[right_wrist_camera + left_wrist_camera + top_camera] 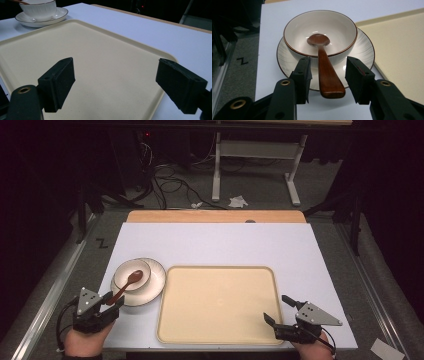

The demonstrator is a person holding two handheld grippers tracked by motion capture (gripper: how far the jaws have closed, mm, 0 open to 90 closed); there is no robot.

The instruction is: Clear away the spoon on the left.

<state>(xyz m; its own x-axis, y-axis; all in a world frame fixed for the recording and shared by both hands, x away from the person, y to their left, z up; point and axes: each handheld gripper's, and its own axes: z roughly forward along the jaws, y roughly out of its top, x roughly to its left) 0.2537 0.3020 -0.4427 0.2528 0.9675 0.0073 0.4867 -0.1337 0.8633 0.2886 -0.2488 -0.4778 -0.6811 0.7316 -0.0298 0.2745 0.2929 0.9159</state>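
Wooden spoon [324,67] rests in bowl [320,32], handle overhanging the saucer [362,50]. Left tongs [328,75] straddle the handle, apart, not touching. Right tongs [122,85] wide apart, over tray [100,62] beside bowl.

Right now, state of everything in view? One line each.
Spoon: bowl end in the bowl, handle over the rim, between the left gripper's jaws, not pinched.
Bowl: upright on the saucer.
Saucer: flat on the table, left of the tray.
Tray: flat, nothing on it.
Left gripper: open.
Right gripper: open wide over the tray's corner.
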